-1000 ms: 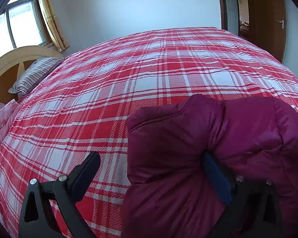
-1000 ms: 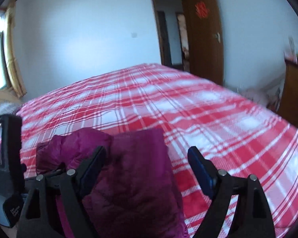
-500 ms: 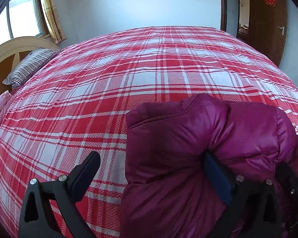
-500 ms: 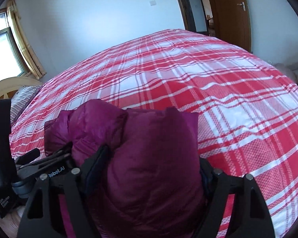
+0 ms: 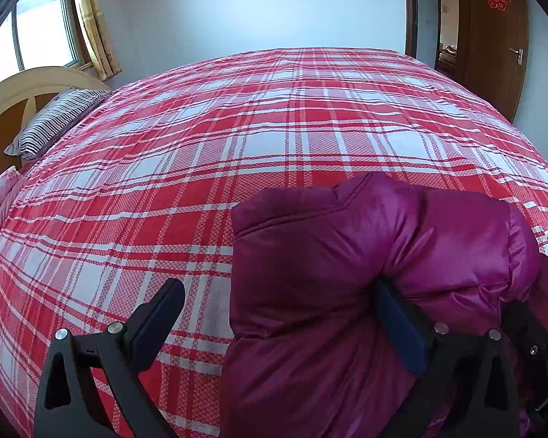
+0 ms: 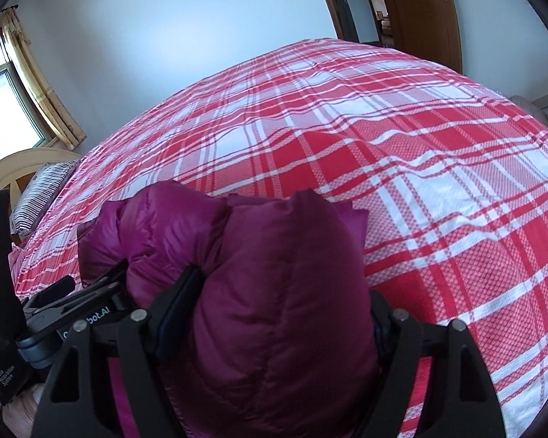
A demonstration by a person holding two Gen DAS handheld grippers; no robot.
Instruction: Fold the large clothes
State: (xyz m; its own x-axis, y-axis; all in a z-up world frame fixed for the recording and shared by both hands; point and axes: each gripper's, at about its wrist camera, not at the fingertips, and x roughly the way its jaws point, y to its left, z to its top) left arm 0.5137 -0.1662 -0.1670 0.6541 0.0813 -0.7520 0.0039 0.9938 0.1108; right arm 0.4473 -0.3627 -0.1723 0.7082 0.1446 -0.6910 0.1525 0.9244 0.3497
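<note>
Right gripper [image 6: 285, 314] has the folded end of the magenta puffer jacket [image 6: 274, 292] wedged between its jaws. They stand wide, have narrowed slightly in the last second and have now settled, and both pads look pressed into the padding. I read that as a grip on the bulk. The right-hand pad is mostly buried in fabric, so I can't fully confirm contact on that side.

Left gripper [image 5: 281, 314] is wide open. The inner finger [image 5: 398, 325] is tucked under a puffy fold; the outer finger [image 5: 157, 314] hangs over bare plaid bedspread [image 5: 274, 127], clear of the jacket. Nothing is clamped there.

The jacket sits bunched at the near edge of the bed, directly under both tools. Its bundle runs roughly left-right across my view, from one gripper to the other.

Key relation: for the right hand the jacket lies dead ahead, centred between the jaws. For the left it lies off to the right, only half inside the jaw span. So the right hand is the one placed to carry the fold; the left would need to shift right before closing.
</note>
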